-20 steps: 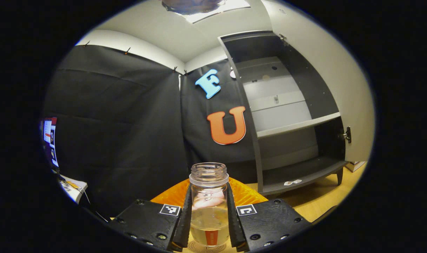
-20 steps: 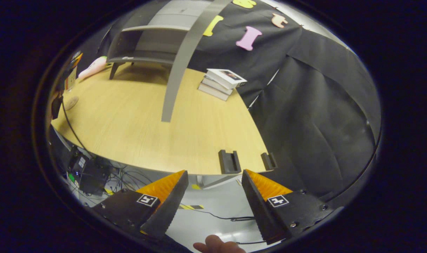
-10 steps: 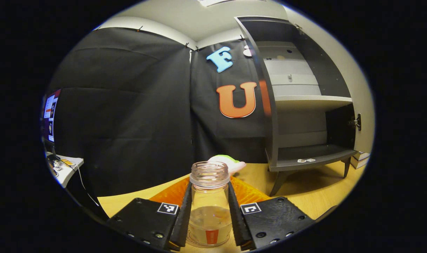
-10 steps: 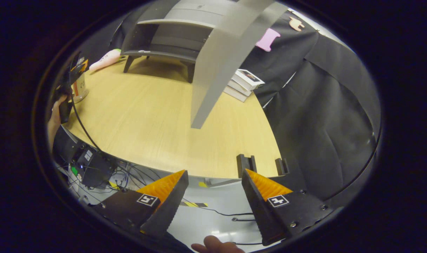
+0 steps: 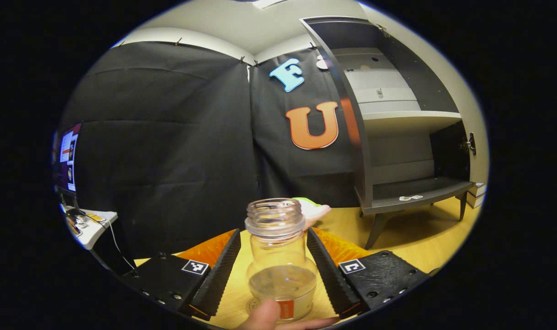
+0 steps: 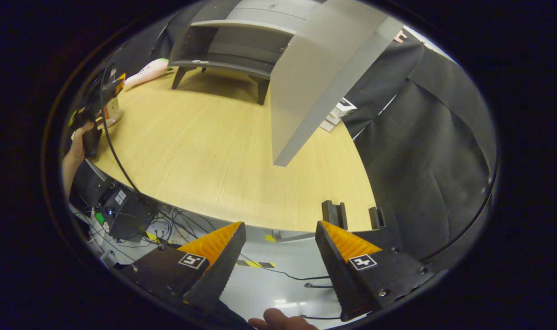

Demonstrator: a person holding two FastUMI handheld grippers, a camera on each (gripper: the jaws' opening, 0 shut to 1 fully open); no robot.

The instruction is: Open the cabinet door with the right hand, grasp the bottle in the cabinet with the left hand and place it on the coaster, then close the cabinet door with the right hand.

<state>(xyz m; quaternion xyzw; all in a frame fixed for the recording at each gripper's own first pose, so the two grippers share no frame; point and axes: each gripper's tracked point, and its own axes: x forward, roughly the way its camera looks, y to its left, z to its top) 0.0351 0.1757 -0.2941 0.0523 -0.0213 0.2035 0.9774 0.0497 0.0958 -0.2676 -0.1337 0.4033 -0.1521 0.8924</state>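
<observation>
A clear lidless bottle [image 5: 278, 256] with a little liquid stands upright on the round coaster [image 5: 252, 305] on the wooden table. My left gripper [image 5: 273, 233] is open, its fingers either side of the bottle with a gap on both sides. A thumb shows at the bottle's foot. The grey cabinet [image 5: 416, 192] stands to the right with its door [image 6: 315, 78] swung wide. In the right gripper view the bottle [image 6: 112, 104] sits far left beside a hand [image 6: 79, 137]. My right gripper [image 6: 279, 224] is open with nothing in it, off the table's front edge above the floor.
A pink and green plush toy [image 5: 312, 211] lies behind the bottle near the cabinet's leg. Stacked books [image 6: 338, 112] sit behind the door. Two black holders [image 6: 334, 214] stand at the table's front edge. Cables and a box [image 6: 122, 211] lie below it.
My left gripper has opened and let go of the bottle, which now stands on the coaster. The right gripper view has drifted closer to the open door, fingers still apart.
</observation>
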